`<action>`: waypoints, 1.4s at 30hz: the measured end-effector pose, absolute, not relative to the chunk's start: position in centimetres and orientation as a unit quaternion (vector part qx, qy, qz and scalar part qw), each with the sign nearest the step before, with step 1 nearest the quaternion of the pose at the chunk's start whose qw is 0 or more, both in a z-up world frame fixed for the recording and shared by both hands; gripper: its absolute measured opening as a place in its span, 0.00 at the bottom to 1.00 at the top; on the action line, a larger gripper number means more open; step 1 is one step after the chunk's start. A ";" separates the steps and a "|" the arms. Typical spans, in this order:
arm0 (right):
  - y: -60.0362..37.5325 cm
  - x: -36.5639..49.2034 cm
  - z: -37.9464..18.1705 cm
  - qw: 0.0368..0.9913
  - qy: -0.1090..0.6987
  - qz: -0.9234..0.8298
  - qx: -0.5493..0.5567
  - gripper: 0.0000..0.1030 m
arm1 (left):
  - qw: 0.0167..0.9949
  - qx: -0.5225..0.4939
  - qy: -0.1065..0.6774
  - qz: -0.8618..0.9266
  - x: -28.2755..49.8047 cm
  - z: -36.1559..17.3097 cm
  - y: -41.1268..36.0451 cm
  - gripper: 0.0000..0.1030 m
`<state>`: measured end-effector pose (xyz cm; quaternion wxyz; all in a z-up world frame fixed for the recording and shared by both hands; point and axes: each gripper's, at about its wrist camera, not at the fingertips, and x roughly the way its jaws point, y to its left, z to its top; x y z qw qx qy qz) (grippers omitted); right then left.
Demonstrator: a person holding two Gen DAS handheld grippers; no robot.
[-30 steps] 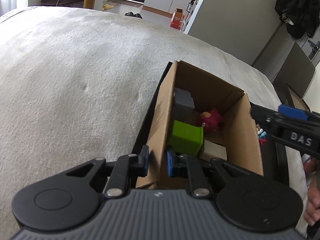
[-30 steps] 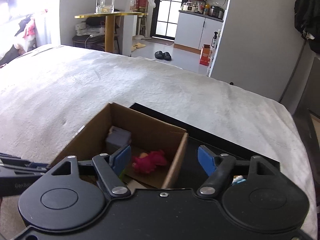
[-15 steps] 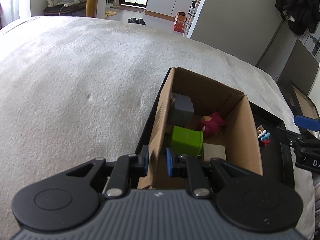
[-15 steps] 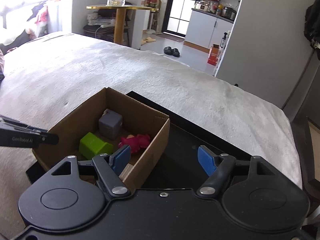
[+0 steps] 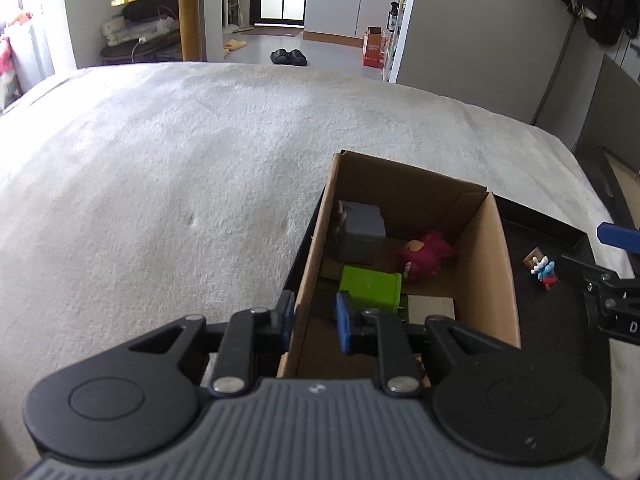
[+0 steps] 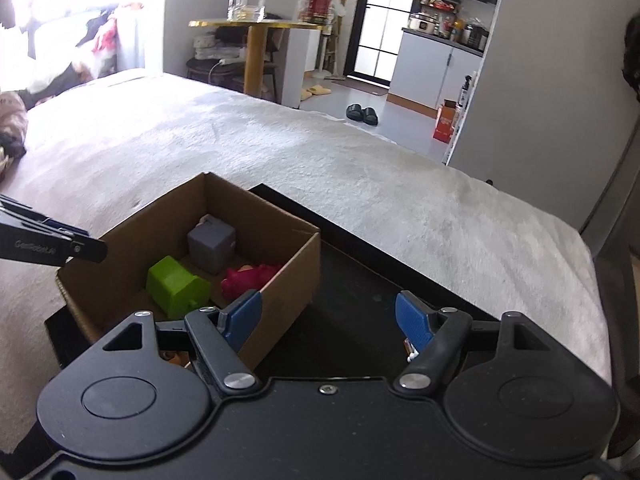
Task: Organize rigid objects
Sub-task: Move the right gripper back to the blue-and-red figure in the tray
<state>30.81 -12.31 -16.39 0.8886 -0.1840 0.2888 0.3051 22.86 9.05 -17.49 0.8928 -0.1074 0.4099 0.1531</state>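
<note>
A cardboard box (image 5: 498, 264) (image 6: 288, 280) sits on a black tray (image 5: 560, 320) (image 6: 360, 304) on the bed. Inside lie a grey cube (image 5: 360, 230) (image 6: 212, 242), a green block (image 5: 370, 286) (image 6: 176, 286), a magenta plush toy (image 5: 426, 252) (image 6: 248, 274) and a beige block (image 5: 430, 308). My left gripper (image 5: 314, 322) is shut on the box's left wall near its front corner. My right gripper (image 6: 328, 314) is open and empty above the tray, right of the box. A small blue, white and red figure (image 5: 542, 270) stands on the tray beside the box.
The box and tray rest on a wide grey-white blanket (image 5: 160, 180). Beyond the bed are a gold round table (image 6: 256, 26) with a glass jar, slippers (image 5: 288, 56) on the floor and white kitchen cabinets. The tray's raised rim (image 6: 400, 256) runs behind the box.
Both cameras have drawn back and up, so more of the room shows. My left gripper stays on the box wall. My right gripper has moved right, clear of the box, still open.
</note>
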 end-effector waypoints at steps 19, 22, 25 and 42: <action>-19.6 36.0 -23.2 0.901 0.326 0.282 -0.051 0.71 | 0.882 -0.030 0.423 0.207 25.7 -17.1 5.3 0.65; -20.2 36.8 -24.1 0.901 0.328 0.283 -0.036 0.71 | 0.883 -0.017 0.422 0.205 26.1 -17.1 4.5 0.67; -20.6 37.7 -25.0 0.900 0.336 0.278 -0.023 0.71 | 0.882 -0.006 0.423 0.207 26.5 -17.3 3.9 0.68; -21.6 39.6 -27.7 0.895 0.368 0.245 -0.050 0.30 | 0.877 0.008 0.428 0.215 27.1 -17.7 3.7 0.68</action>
